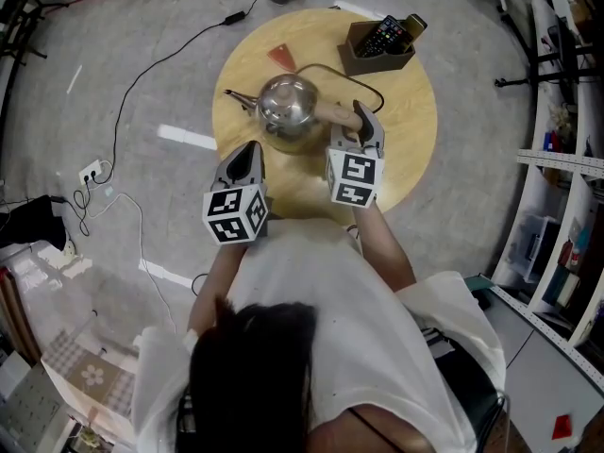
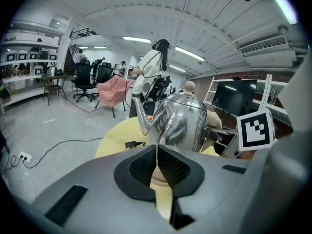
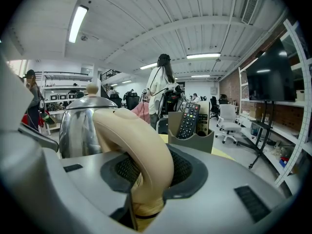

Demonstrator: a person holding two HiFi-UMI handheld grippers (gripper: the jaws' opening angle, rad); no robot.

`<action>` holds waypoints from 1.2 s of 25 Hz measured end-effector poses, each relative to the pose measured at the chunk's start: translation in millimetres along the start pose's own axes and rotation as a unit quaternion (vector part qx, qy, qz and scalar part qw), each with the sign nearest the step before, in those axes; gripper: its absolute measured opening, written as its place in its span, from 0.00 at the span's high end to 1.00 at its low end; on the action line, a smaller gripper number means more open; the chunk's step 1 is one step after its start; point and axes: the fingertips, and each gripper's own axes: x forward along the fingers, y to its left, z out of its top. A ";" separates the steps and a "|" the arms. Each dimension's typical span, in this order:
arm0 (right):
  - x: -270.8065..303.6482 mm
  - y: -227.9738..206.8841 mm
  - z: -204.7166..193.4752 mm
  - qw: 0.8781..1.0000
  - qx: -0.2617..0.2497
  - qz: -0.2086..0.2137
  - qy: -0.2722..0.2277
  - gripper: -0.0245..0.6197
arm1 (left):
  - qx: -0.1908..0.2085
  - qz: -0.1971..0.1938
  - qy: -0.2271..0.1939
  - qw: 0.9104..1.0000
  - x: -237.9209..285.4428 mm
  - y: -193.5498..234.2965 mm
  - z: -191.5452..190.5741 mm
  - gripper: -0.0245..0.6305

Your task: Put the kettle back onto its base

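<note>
A shiny steel kettle stands on the round wooden table, its spout pointing left and its cream handle to the right. A pale base shows just under it; whether the kettle rests fully on it I cannot tell. My right gripper is shut on the handle, which fills the space between its pads. My left gripper hovers at the kettle's near left side, shut with nothing in it; the kettle is close ahead of its jaws.
A brown holder with remote controls stands at the table's far right. A red triangular piece lies at the far edge. A black cord curves behind the kettle. Cables and a power strip lie on the floor at left; shelves stand at right.
</note>
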 end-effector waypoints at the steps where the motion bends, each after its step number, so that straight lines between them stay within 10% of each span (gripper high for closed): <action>1: -0.3 0.3 0.8 1.000 0.001 0.000 -0.001 0.75 | 0.000 0.001 0.000 1.000 -0.5 0.2 0.1 0.92; 30: -10.6 -3.6 -11.9 1.000 0.009 0.005 -0.002 0.77 | 0.009 0.007 -0.007 1.000 -3.1 -1.0 4.5 0.92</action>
